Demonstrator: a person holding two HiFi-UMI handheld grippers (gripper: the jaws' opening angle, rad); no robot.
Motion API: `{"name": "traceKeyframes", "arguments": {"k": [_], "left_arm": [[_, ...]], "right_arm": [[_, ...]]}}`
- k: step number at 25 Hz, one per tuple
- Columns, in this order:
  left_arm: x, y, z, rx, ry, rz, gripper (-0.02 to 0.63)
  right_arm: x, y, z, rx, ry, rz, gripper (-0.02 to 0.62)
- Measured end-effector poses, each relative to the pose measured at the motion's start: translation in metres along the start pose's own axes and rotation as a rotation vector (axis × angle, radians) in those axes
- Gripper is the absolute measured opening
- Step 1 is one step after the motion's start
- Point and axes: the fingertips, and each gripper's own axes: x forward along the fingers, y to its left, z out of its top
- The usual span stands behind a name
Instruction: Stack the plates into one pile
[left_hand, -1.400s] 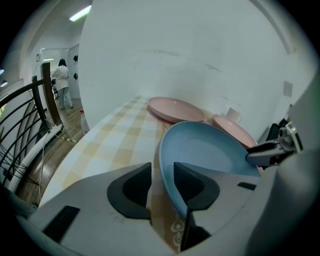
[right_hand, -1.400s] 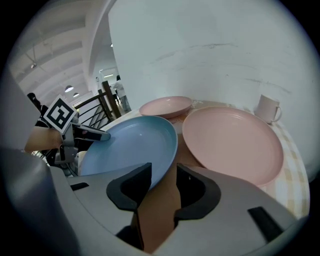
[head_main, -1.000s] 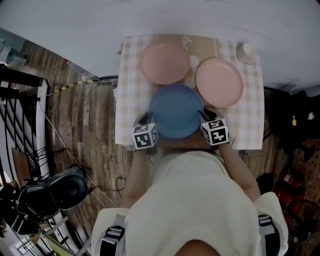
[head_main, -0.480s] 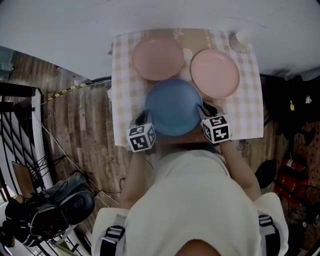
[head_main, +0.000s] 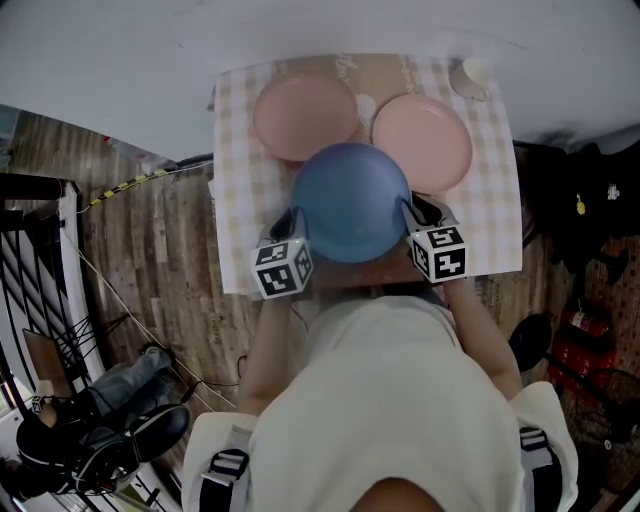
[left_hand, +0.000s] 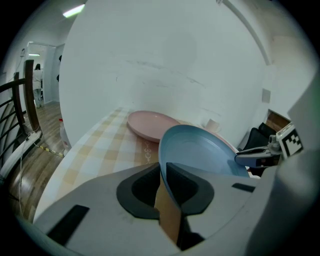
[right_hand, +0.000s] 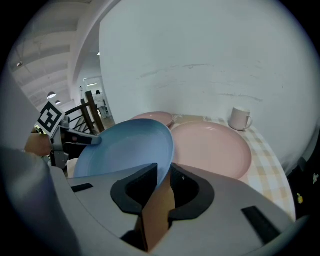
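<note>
A blue plate (head_main: 350, 200) hangs above the near half of the table, overlapping the near edges of two pink plates. My left gripper (head_main: 296, 226) is shut on its left rim and my right gripper (head_main: 411, 211) on its right rim; both sets of jaws have just been closing on it. In the left gripper view the blue plate (left_hand: 200, 150) tilts up from the jaws, its rim pinched between them. The right gripper view shows the same grip on the blue plate (right_hand: 125, 147). One pink plate (head_main: 303, 117) lies at the far left, the other (head_main: 425, 140) at the far right.
A checked cloth (head_main: 235, 180) covers the table, which stands against a white wall. A white cup (head_main: 468, 75) sits at the far right corner, behind the right pink plate. Wooden floor and a dark railing (head_main: 30, 250) lie to the left.
The blue plate has risen off the cloth and shifted away from me, now overlapping both pink plates. Both grippers moved up with it.
</note>
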Motion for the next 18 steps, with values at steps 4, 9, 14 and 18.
{"name": "traceKeyframes", "arguments": {"k": [4, 9, 14, 18], "left_arm": [[0.010, -0.017, 0.008, 0.002, -0.013, 0.001, 0.037], [0.025, -0.046, 0.019, 0.000, -0.023, 0.006, 0.037], [0.041, -0.072, 0.027, 0.005, -0.023, 0.017, 0.037], [0.054, -0.092, 0.031, 0.017, -0.018, 0.028, 0.037]], "right_arm": [[-0.003, -0.020, 0.005, -0.002, -0.012, 0.003, 0.071], [-0.007, -0.054, 0.013, -0.001, -0.022, 0.000, 0.067], [-0.009, -0.087, 0.016, -0.006, -0.023, 0.008, 0.067], [-0.008, -0.111, 0.018, -0.013, -0.022, 0.018, 0.067]]}}
